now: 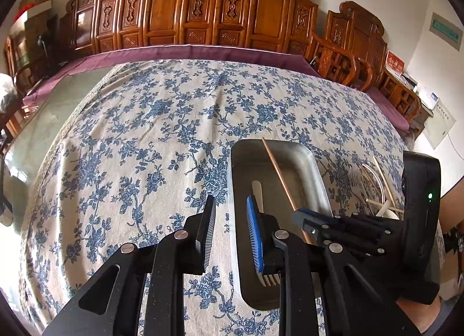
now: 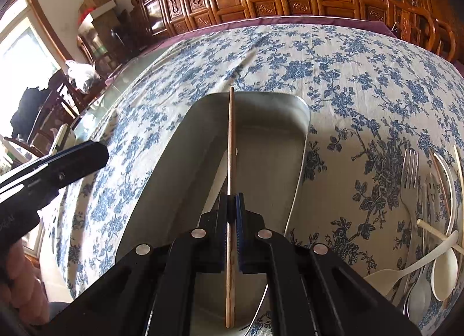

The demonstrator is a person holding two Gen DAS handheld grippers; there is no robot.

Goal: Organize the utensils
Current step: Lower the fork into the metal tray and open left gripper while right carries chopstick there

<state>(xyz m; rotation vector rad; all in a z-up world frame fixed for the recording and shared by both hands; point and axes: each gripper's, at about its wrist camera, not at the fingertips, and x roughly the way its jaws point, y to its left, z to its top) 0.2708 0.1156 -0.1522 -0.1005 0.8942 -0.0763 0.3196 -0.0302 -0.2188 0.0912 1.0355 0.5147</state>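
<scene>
One fork (image 1: 271,279) inside metal tray (image 1: 313,168); chopstick (image 2: 230,144) pinched by right hand-held gripper (image 2: 231,205); left hand-held gripper (image 1: 232,228) spread.

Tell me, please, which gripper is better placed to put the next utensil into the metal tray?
The right gripper: it is shut on a wooden chopstick directly above the metal tray. The left gripper is open and holds nothing.

Left of the metal tray (image 2: 293,121) the tablecloth (image 1: 130,133) lies open; a utensil pile (image 2: 429,220) crowds its right.
</scene>
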